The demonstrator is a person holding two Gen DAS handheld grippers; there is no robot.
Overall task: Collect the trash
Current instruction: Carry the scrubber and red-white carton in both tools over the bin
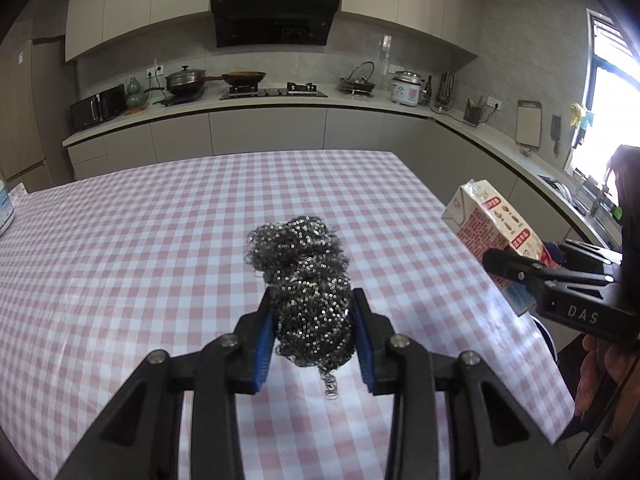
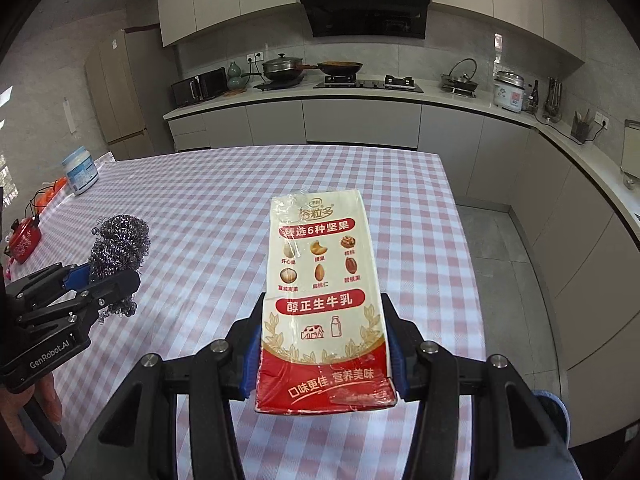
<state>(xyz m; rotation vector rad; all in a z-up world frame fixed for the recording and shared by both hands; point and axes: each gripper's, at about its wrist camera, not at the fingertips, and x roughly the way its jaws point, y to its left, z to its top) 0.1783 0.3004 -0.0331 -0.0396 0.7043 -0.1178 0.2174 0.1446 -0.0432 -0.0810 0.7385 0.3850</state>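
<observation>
Between right gripper (image 2: 322,344) pads, milk carton (image 2: 322,300) points forward.

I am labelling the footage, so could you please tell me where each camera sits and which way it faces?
Left wrist view: sits on the left claw, looking down along it over the pink-checked tablecloth towards the kitchen counter; the claw grips a grey steel-wool scourer; the right claw and a hand show at the right edge.
Right wrist view: sits on the right claw, facing the same way; it grips a red-and-cream milk carton; the left claw shows at the left.
Shared: tablecloth, scourer, carton, black range hood.
</observation>
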